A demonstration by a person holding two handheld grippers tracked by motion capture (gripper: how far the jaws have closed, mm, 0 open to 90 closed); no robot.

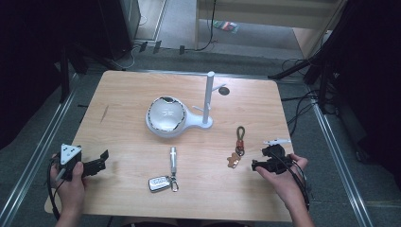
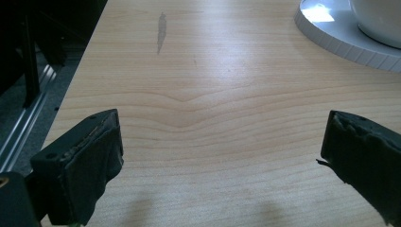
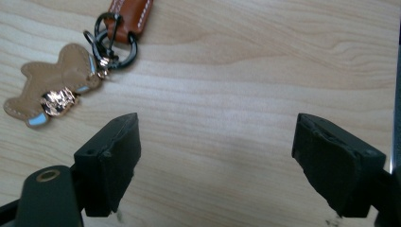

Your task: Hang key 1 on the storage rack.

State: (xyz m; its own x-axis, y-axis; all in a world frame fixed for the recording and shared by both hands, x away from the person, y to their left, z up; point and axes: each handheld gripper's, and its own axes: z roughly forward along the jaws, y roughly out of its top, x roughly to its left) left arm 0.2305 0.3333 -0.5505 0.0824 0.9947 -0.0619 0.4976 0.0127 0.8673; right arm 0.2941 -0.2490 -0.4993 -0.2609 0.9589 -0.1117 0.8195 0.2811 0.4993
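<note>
Grippers, left gripper (image 1: 101,160) and right gripper (image 1: 259,158), stand wide apart-jawed over the table (image 1: 123,94), beside a bear keychain (image 3: 49,92).

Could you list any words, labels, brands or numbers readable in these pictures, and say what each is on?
None can be read.
Car key fob: markings on its face, too small and blurred.
Brown leather keychain and bear charm: no lettering visible.
White stand: no visible text.

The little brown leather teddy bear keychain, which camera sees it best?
The right gripper view shows the brown leather bear keychain best: close up, with white stitching, a shiny gold charm and black rings joining it to a reddish strap. The high view shows it small and blurry. The left gripper view faces bare wooden table.
</note>
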